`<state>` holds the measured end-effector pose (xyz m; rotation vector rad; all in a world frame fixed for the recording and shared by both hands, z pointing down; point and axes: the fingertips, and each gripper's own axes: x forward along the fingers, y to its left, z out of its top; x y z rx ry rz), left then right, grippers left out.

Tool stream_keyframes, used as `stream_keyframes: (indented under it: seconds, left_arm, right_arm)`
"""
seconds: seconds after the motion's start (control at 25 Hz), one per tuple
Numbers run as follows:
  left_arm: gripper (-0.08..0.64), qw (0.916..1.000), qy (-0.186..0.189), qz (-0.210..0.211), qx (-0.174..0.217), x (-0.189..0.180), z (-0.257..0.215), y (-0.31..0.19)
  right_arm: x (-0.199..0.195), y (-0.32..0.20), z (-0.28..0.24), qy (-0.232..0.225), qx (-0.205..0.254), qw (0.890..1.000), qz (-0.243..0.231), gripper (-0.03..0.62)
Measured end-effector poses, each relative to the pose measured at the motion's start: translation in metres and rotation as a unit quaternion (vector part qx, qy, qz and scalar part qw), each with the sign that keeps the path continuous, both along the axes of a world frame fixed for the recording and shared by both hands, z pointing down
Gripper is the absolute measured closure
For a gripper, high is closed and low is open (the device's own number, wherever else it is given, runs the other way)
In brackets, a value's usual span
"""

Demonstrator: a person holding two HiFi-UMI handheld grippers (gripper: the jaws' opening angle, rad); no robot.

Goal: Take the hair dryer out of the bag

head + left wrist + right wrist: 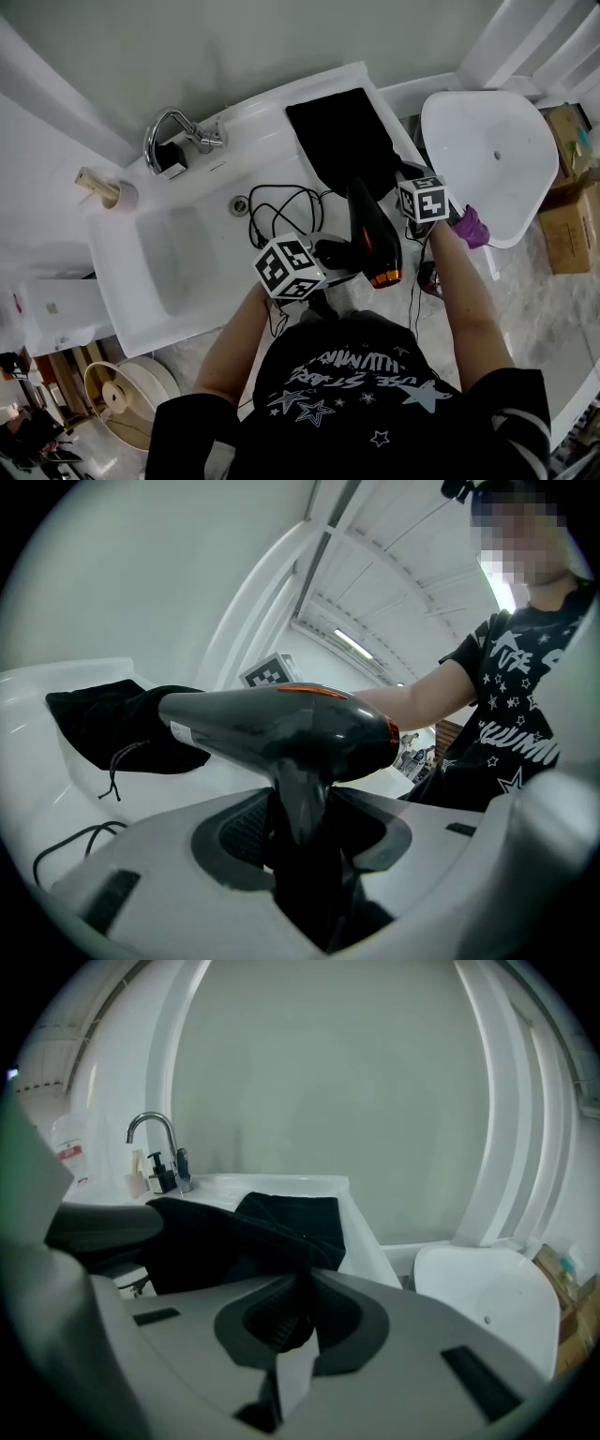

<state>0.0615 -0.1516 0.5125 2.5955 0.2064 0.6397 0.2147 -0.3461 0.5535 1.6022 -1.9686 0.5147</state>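
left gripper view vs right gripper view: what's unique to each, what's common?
Only the left gripper view: the left tongs shut on the dryer handle, the dryer's orange ring, the bag's drawstring, and the person's star-print shirt.

Only the right gripper view: the right tongs pinching the black bag fabric, the faucet, and the white basin at right.

Both: the bag on the white counter, and the dryer, though the right gripper view catches only a grey end of it at the left edge.
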Motion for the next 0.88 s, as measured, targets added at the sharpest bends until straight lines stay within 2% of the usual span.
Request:
stream_keyframes:
  seconds: [0.16, 0.32, 0.44, 0.64, 0.88]
  left_arm:
    - [0.368, 0.9999, 0.012, 0.005, -0.006, -0.002, -0.008, 0.013]
    - [0.368, 0.9999, 0.013, -0.004, 0.002, -0.003, -0.014, 0.027]
    - [0.368, 0.9996, 0.009, -0.023, 0.012, -0.003, -0.012, 0.026]
    - [0.368, 0.9978, 0.01, -0.058, 0.032, -0.002, -0.016, 0.018]
    - [0.368, 0.993, 0.04, -0.105, 0.036, -0.004, -0.039, 0.019]
  right_arm:
    - [0.002, 0.0, 0.007, 0.008, -0.009, 1.0, -0.006, 0.575]
    - [0.005, 0.001, 0.001, 0.012, 0.004, 1.0, -0.01, 0.574]
    - [0.006, 0.007, -0.004, 0.025, 0.023, 0.999, -0.017, 0.555]
    - [0.008, 0.033, -0.012, 0.013, 0.04, 0.999, -0.009, 0.462]
    - [0.008, 0.072, -0.033, -0.015, 0.063, 0.998, -0.001, 0.459]
